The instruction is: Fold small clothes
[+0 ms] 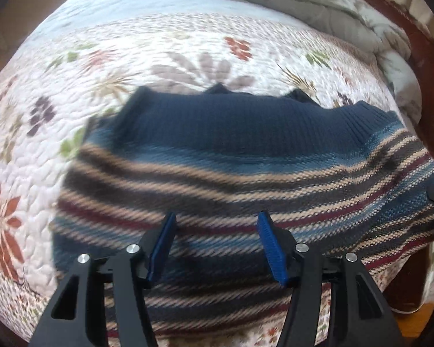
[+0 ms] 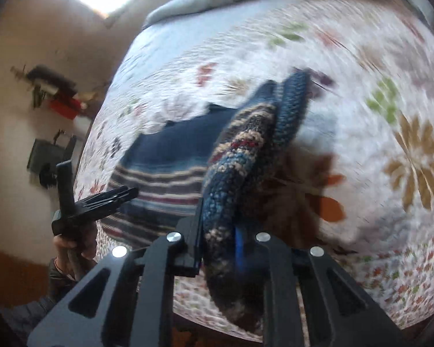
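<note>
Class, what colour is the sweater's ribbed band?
Navy blue ribbed band on the striped knit sweater; left wrist view.

open quilt beyond sweater, duvet behind

No readable text

You are looking at no legible words, labels, brands or numbers; the striped sweater and floral quilt are showing only pattern, partly blurred.

- Left black plastic two-finger gripper: ribbed blue pads, silver screws.
- Right black plastic gripper: same build, blue pad.
- Bare-skinned hand, dark sleeve.
</note>
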Demonstrator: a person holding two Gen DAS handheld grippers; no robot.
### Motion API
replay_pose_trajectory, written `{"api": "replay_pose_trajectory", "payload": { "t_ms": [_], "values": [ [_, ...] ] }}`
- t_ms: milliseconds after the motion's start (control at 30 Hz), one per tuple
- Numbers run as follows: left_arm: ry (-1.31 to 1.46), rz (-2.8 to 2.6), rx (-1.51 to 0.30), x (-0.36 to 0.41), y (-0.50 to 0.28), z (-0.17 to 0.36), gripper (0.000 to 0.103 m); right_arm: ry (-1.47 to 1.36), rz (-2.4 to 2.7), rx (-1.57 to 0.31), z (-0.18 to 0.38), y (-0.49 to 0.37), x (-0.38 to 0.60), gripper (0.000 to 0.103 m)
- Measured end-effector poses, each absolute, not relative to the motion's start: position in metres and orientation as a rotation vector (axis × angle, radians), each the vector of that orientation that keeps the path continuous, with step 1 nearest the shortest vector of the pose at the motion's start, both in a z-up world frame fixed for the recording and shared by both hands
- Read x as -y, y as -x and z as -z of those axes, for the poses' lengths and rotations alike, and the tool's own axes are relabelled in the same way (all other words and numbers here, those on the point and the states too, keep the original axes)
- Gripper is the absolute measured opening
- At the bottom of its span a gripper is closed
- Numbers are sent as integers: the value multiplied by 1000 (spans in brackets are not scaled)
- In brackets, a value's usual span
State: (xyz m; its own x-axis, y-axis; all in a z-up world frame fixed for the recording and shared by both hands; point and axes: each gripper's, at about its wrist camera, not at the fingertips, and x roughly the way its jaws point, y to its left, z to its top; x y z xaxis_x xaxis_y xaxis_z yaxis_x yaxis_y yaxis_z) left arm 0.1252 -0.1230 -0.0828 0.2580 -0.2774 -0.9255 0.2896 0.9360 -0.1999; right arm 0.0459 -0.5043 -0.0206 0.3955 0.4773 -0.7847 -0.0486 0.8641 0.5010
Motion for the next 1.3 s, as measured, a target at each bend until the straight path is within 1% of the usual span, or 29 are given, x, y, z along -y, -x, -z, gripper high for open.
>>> {"api": "replay_pose_trajectory", "payload": {
  "t_ms": [133,233,367,500,567,600,667,700,800,967,1000,1033,1067,1133,1300],
  "values": [
    [27,378,-1258,100,-124,78,59,-301,-391,-1125,7,-58,443,16],
    [62,381,-1267,88,-124,77,59,-231,-443,-1140,10,-65,398,16],
    [112,387,-1262,74,-127,72,59,-181,-507,-1175,26,-69,350,16],
    [179,388,-1258,62,-131,70,64,-118,-531,-1204,46,-71,313,16],
    [204,401,-1277,61,-133,74,64,-94,-536,-1231,62,-73,301,19],
    [211,405,-1284,61,-133,76,64,-110,-542,-1247,70,-74,299,25],
    [212,414,-1299,65,-133,80,64,-146,-560,-1279,83,-77,298,29],
    [206,418,-1302,69,-133,81,64,-152,-579,-1291,88,-75,296,33],
    [186,442,-1309,82,-131,81,64,-171,-614,-1280,87,-69,296,41],
    [130,480,-1314,108,-130,78,64,-192,-612,-1252,57,-57,318,42],
    [126,487,-1316,113,-131,78,64,-189,-596,-1248,51,-54,324,43],
    [123,498,-1320,119,-132,78,64,-182,-558,-1246,44,-51,334,47],
    [122,508,-1322,125,-132,77,64,-166,-522,-1242,39,-48,342,49],
    [119,526,-1327,136,-134,78,64,-107,-436,-1228,32,-42,359,49],
    [115,519,-1359,155,-139,88,64,-115,-334,-1253,41,-36,398,49]
  ]
}}
